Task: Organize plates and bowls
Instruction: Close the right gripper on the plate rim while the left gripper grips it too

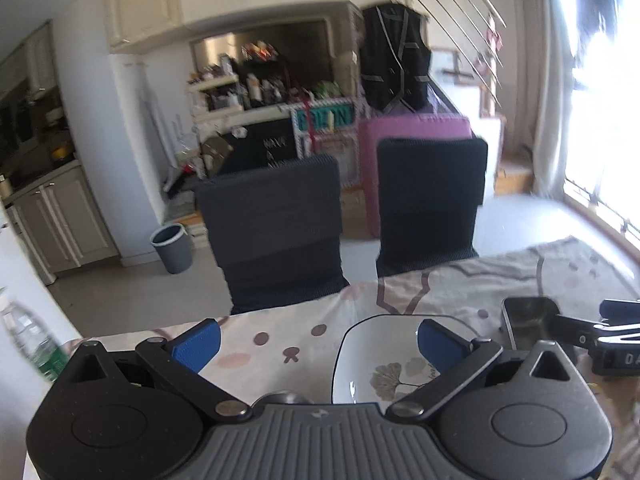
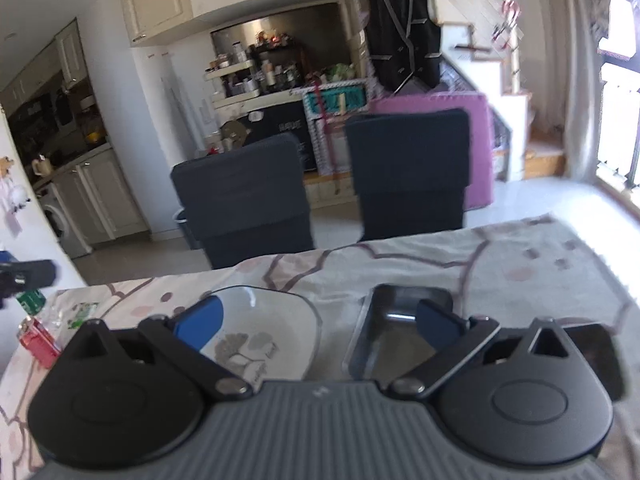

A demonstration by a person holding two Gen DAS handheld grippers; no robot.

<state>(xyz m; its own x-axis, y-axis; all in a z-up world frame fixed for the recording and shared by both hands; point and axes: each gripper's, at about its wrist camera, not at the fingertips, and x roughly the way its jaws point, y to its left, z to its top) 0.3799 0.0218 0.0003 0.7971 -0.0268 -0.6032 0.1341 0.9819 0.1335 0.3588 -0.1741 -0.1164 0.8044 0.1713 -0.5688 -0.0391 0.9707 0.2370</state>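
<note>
The white bowl (image 2: 264, 340), squarish with rounded corners and a grey leaf print inside, sits upright on the near part of the counter (image 2: 520, 264), which is covered by a patterned cloth. Just to its right, apart from it, lies a dark metal rectangular tray (image 2: 384, 336), its long axis running from near to far.

The right claw (image 2: 318, 326) hangs above both dishes with its blue pads spread wide, the left pad over the bowl and the right pad over the tray, pinching nothing. The left claw (image 1: 318, 344) is likewise spread and empty; its right pad overlaps the bowl (image 1: 376, 360), its left pad is over bare cloth (image 1: 280, 332).

The left view shows the tray (image 1: 528, 320) at the far right edge with the other gripper's black body just beside it, and a clear plastic bottle (image 1: 32, 340) at the left edge. Only the right view shows a red packet (image 2: 38, 342) and a crumpled wrapper (image 2: 80, 312) at the left end of the counter. Two dark chairs (image 2: 244, 200) stand at the far side in both.
</note>
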